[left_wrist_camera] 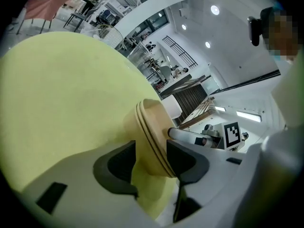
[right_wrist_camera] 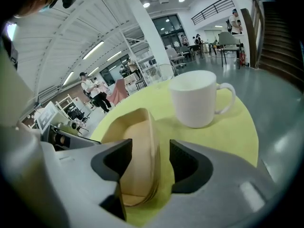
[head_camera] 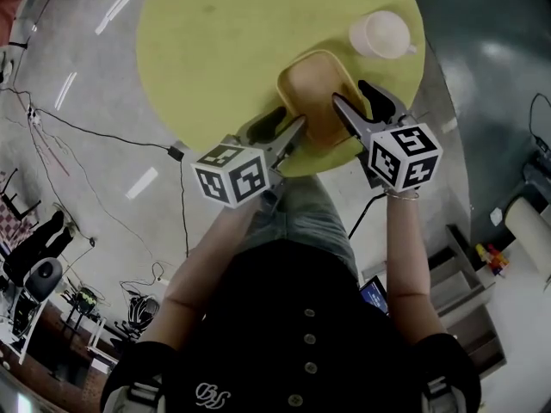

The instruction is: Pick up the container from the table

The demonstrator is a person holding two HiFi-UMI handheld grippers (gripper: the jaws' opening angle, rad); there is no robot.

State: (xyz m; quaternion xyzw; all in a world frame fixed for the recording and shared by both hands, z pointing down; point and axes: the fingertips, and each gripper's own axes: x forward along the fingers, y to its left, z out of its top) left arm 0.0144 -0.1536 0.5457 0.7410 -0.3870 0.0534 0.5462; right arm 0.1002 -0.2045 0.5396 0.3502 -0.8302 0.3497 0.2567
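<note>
The shallow tan rectangular container (head_camera: 320,93) rests at the near edge of the round yellow surface (head_camera: 215,50). The left gripper (head_camera: 289,120) and right gripper (head_camera: 349,95) straddle opposite rims, jaws spread (nothing pinched), probably for a level two-sided lift.

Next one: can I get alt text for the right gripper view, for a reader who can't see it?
The right gripper, jaws open, straddles one wall of a tan container on a yellow-green table. A white mug stands upright on the table just beyond the container, handle to the right, with a bright hall behind.
</note>
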